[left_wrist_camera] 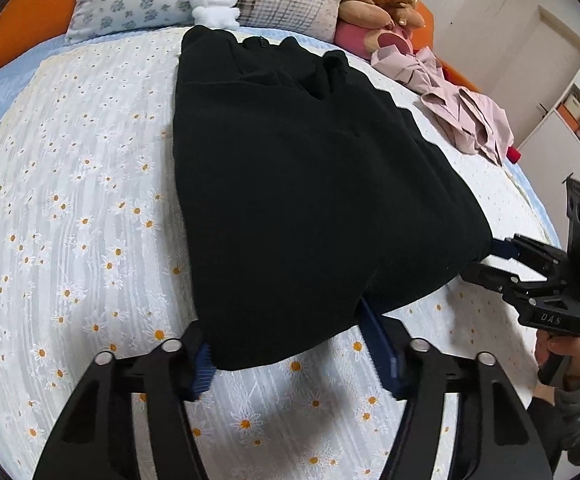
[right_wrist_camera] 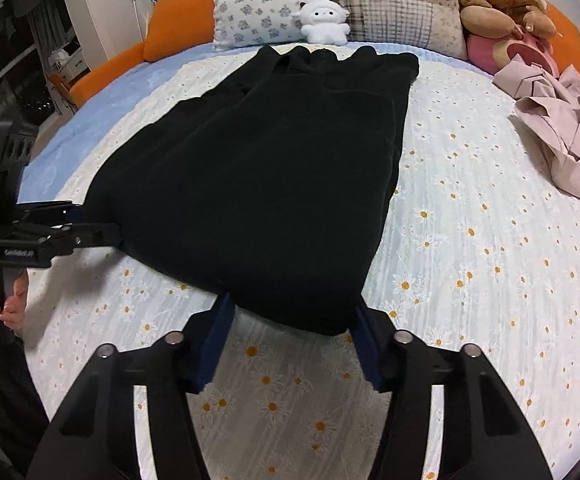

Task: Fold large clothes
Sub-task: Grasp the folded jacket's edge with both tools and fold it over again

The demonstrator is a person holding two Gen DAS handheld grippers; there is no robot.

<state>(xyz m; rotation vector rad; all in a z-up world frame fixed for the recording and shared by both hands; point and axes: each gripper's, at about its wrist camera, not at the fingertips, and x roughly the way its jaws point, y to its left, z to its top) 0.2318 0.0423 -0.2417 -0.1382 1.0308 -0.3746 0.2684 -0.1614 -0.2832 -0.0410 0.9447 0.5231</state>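
Note:
A black garment (left_wrist_camera: 297, 184) lies folded into a long strip on the daisy-print bedspread (left_wrist_camera: 70, 240), its collar end toward the pillows; it also shows in the right wrist view (right_wrist_camera: 266, 176). My left gripper (left_wrist_camera: 290, 356) is open, its blue-padded fingers straddling the garment's near-left corner. My right gripper (right_wrist_camera: 290, 340) is open, its fingers on either side of the near-right corner. Each gripper shows in the other's view, the right (left_wrist_camera: 493, 260) and the left (right_wrist_camera: 90, 224), at the garment's near edge.
A crumpled pink garment (right_wrist_camera: 565, 132) lies at the right of the bed. Pillows (right_wrist_camera: 266, 0), a white plush (right_wrist_camera: 323, 22) and a brown plush (right_wrist_camera: 501, 0) line the orange headboard (right_wrist_camera: 170, 36). White cabinets (left_wrist_camera: 529, 60) stand to the right.

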